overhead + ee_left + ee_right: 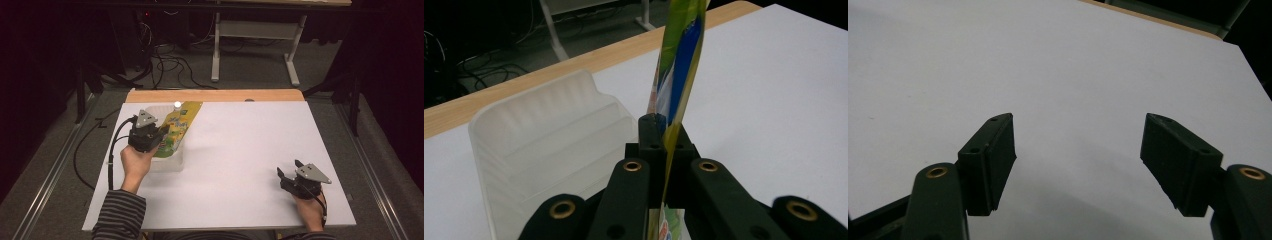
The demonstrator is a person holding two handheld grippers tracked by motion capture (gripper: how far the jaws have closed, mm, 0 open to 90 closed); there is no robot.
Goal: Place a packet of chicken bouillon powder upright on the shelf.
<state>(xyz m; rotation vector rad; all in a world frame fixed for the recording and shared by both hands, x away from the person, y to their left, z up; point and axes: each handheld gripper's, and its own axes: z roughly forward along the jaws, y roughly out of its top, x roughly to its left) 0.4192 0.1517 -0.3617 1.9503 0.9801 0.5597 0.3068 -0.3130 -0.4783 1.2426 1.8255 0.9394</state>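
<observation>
Pouch [176, 131] first: it is a flat, glossy foil-like pack, yellow-green with blue print and a small white cap at its far end, and I have it pinched in my left gripper [159, 136]. In the left gripper view the 2 black jaws are pressed together on the thin edge of the pouch [679, 65], which rises upright and narrow between them. It sits over a translucent white plastic tray [170, 162] with ribbed, stepped walls [549, 130], at the left rear of the matte white table [240, 160]. My right gripper [290, 172] rests near the right front of that table, well apart from the pouch; its 2 blocky black jaws stand wide apart with nothing but plain white surface [1073, 75] between them.
</observation>
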